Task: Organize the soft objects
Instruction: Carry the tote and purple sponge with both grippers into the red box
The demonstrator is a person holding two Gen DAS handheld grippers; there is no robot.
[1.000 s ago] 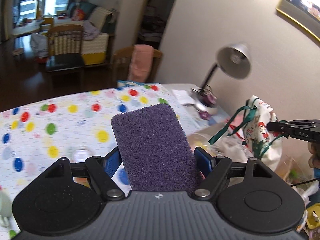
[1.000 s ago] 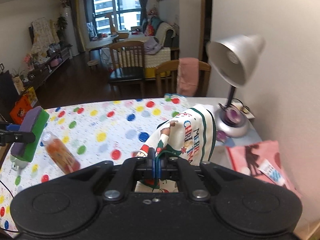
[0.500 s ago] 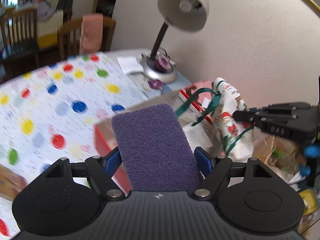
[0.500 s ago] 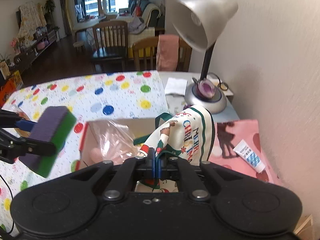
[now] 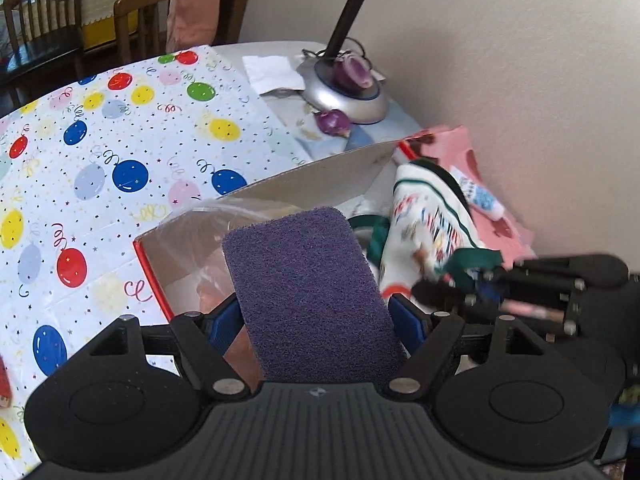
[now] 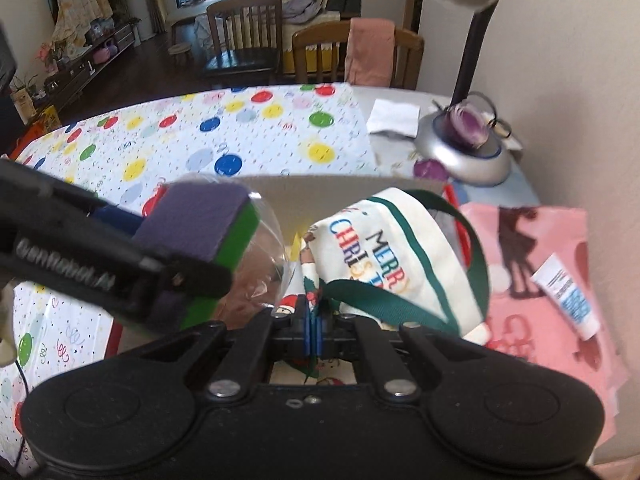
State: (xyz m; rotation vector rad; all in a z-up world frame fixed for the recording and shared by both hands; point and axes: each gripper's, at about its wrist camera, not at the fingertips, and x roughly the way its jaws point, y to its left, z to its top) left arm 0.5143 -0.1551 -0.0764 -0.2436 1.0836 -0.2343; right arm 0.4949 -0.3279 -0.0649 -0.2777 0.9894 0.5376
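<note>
Purple scouring felt over a green foam layer makes up the one rectangular sponge, and the left gripper is clamped on it, a blue pad pressing each long side. The right gripper has its two blue pads squeezed together on a fold of the single cream cloth Christmas bag, which has green trim, a green ribbon strap and "MERRY CHRISTMAS" in coloured letters.

Both held things hang over the one open cardboard box with a red outer skin: the sponge above its near left part, the bag above its right part. Inside the box lies a crumpled clear plastic bag.

Beyond the box stands one silver desk lamp with a purple thing on its base; a second small purple thing lies between lamp and box. Left of the box spreads the white balloon-print tablecloth. Right of the box lies a pink printed paper sheet bearing one white and blue tube.

Only the right wrist view shows the sponge's green layer, the bag's lettering and two wooden chairs beyond the table; the left wrist view alone shows the box's red side and the whole purple face
</note>
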